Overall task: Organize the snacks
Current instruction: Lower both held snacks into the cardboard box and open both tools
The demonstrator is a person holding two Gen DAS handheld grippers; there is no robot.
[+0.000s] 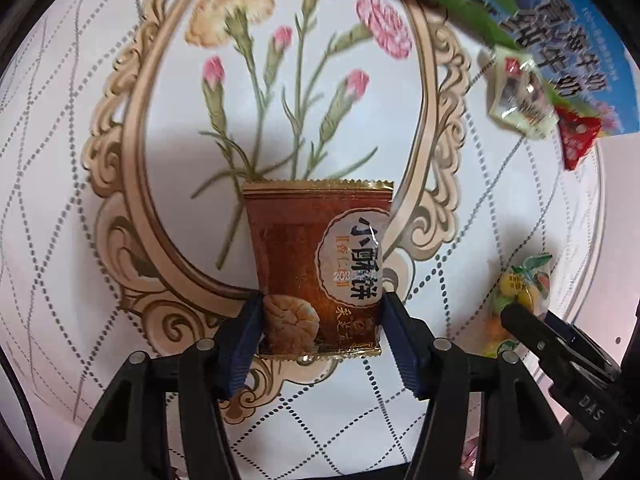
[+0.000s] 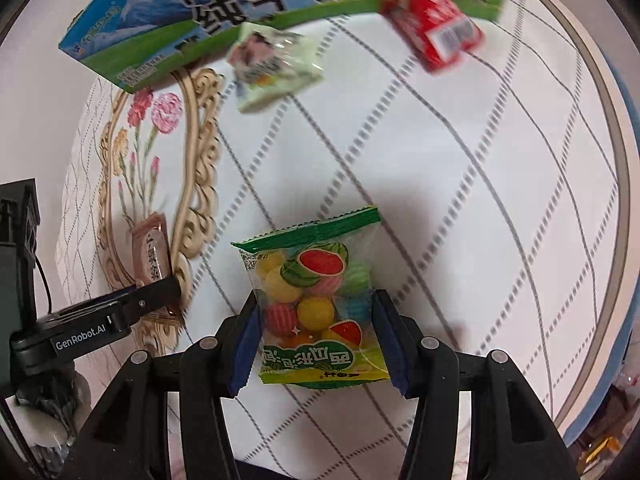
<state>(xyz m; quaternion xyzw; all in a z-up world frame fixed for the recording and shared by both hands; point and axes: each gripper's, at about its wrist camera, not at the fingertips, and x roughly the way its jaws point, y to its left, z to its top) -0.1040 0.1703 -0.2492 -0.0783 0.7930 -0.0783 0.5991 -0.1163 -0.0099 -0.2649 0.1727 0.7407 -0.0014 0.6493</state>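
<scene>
Carrying two snacks: left gripper (image 1: 322, 320) jaws clamping the brown biscuit packet (image 1: 316, 264), right gripper (image 2: 316, 340) jaws clamping the watermelon candy bag (image 2: 316, 300). Probably calling next for heading toward the milk box (image 2: 168, 28) at 12 o'clock.

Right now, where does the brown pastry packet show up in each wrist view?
Left wrist: brown pastry packet at lower centre, between the left gripper pads.
Right wrist: same packet at left edge, mid-height, above the other gripper's black finger.
Shared landmark: the blue-green milk carton along the top.

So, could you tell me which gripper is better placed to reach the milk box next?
Probably the right gripper: the milk box lies ahead of it, but off to one side of the left gripper.
</scene>
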